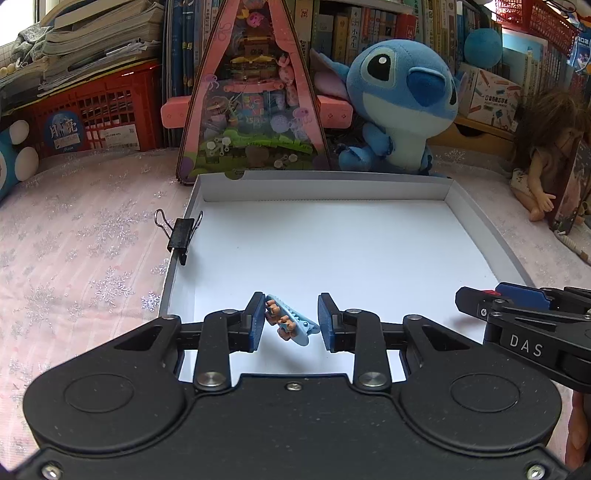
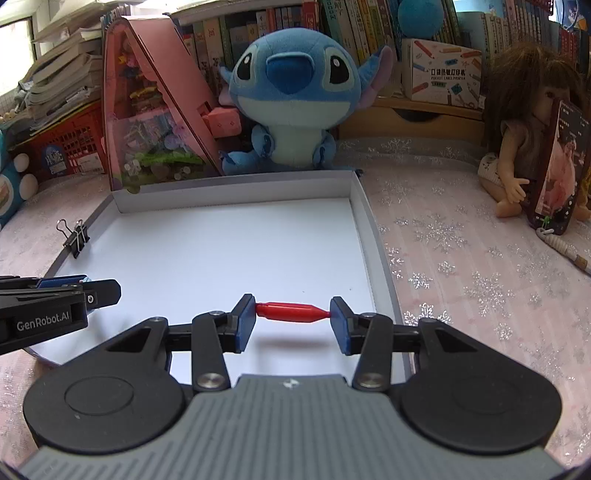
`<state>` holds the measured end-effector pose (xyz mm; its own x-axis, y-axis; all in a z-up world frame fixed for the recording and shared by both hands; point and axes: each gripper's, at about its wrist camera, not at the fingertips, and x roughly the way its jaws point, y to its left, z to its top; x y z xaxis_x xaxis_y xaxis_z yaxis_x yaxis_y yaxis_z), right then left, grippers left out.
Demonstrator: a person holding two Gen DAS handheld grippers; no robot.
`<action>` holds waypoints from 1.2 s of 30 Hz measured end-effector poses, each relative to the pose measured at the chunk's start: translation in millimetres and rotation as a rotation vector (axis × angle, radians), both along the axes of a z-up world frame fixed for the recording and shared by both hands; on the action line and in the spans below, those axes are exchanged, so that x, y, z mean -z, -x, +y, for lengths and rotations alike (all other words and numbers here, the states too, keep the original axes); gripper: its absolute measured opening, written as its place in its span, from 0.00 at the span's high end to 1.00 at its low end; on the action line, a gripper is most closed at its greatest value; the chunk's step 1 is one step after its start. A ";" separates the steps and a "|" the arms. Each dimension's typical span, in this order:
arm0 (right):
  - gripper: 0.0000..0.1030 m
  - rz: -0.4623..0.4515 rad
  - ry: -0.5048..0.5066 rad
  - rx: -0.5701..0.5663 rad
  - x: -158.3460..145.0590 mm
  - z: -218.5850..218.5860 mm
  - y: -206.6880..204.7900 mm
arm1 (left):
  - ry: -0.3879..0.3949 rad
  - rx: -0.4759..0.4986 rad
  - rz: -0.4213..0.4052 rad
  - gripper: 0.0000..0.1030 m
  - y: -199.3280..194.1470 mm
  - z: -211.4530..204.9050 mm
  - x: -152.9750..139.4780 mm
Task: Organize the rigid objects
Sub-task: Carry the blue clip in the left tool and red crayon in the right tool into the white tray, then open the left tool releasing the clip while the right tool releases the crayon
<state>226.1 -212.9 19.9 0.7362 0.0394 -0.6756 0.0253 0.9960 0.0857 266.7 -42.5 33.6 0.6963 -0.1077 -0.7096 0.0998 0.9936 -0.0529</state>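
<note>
A shallow box lid (image 1: 480, 225) lies on the tablecloth (image 1: 81, 258). A binder clip (image 1: 180, 233) sits on its left wall. Behind it stand a triangular toy case (image 1: 255, 110) at left and a plush toy (image 1: 399, 103) beside it; a doll (image 2: 517, 147) sits well to the right.

Bright, even daylight; window (image 1: 18, 14) blown out upper left; soft shadows; fisheye bends edges; sharp focus.

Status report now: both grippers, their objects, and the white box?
Left gripper carries blue hair clip. Right gripper shut on red piece, end to end. Both over white box. Binder clip on its left wall.
</note>
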 end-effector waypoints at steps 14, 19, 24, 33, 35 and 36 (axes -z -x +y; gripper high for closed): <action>0.52 0.034 0.038 -0.007 6.6 6.1 -9.0 | -0.033 -0.008 0.024 0.72 -3.9 -4.8 12.3; 0.52 0.039 0.052 -0.014 7.3 7.6 -9.4 | -0.040 -0.003 0.021 0.72 -3.7 -5.5 12.2; 0.48 0.038 0.059 -0.017 7.6 8.7 -9.6 | -0.044 0.002 0.019 0.72 -3.1 -6.1 12.0; 0.32 -0.020 0.049 -0.012 -3.6 5.3 6.3 | -0.045 0.042 -0.019 0.54 12.3 -5.2 -0.9; 0.27 -0.040 0.048 -0.013 -8.6 4.5 13.3 | -0.049 0.055 -0.043 0.37 19.6 -4.0 -6.8; 0.26 -0.053 0.051 -0.014 -11.5 4.4 17.8 | -0.051 0.059 -0.054 0.32 23.9 -3.3 -9.6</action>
<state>208.4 -208.6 31.4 0.7704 0.0161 -0.6373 0.0086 0.9993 0.0357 242.8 -45.8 43.3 0.7271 -0.1147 -0.6769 0.1598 0.9871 0.0044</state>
